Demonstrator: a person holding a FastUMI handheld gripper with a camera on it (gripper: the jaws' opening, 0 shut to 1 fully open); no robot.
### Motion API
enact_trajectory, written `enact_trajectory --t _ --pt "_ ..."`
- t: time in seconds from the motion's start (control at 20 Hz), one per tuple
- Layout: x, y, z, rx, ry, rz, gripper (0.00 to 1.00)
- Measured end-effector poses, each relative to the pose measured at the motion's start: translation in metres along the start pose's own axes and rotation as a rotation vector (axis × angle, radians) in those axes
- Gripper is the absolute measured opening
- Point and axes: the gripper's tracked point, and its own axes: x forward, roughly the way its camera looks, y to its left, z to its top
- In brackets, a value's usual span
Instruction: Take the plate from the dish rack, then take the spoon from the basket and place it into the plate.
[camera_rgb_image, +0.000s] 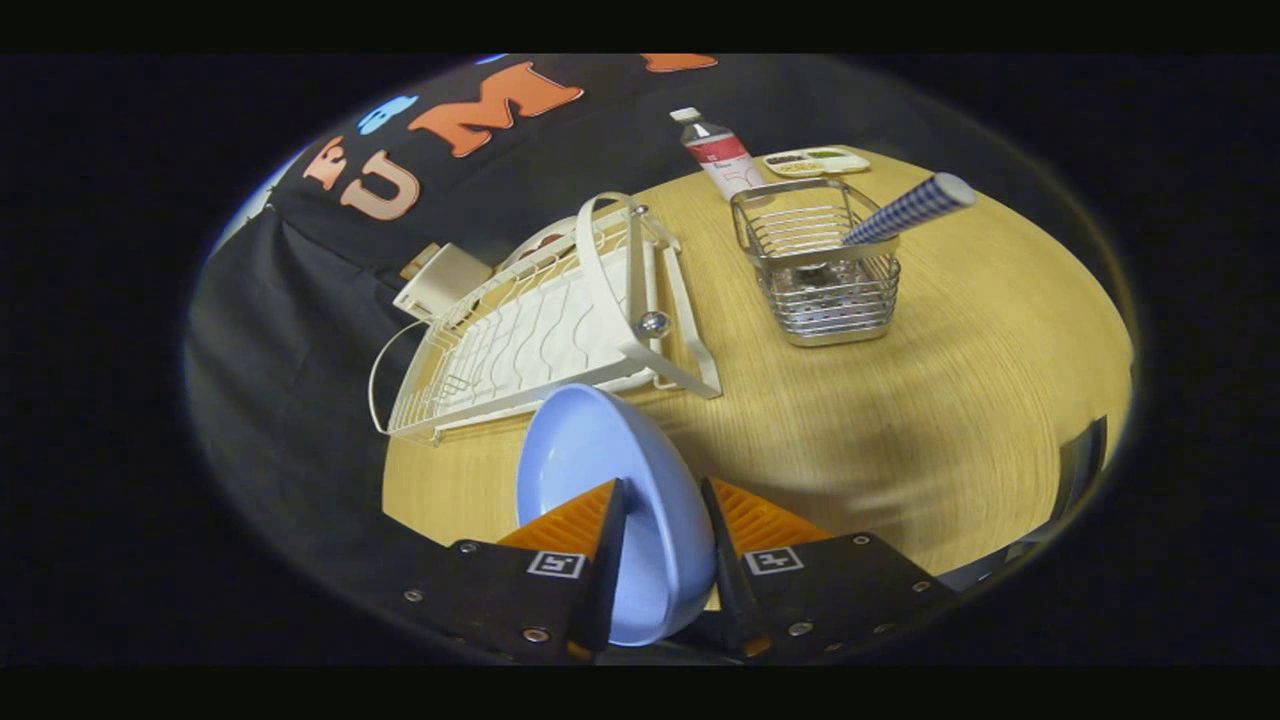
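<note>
My jaws grip the blue plate on edge, one finger on each face, above the worktop. Just beyond it lies the white rack. Farther off, the spoon leans in the wire basket, with a bottle behind.
</note>
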Motion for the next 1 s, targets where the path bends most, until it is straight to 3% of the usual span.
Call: enact_trajectory --t 0.1,0.3,0.55,0.65,0.9,1.0 --pt "-0.001 -0.015 0.007 -0.021 -0.039 -0.059 0.46" --pt "-0.011 -0.029 0.026 -0.029 -0.132 -0.065 0.51" --pt "-0.036 -0.054 0.073 -0.096 -0.385 -0.139 0.80" --pt "-0.047 -0.060 0.092 -0.148 -0.483 -0.172 0.86" --pt "-0.063 -0.064 0.131 -0.151 -0.674 -0.196 0.88" --pt "-0.066 -0.067 0.141 -0.163 -0.739 -0.220 0.82"
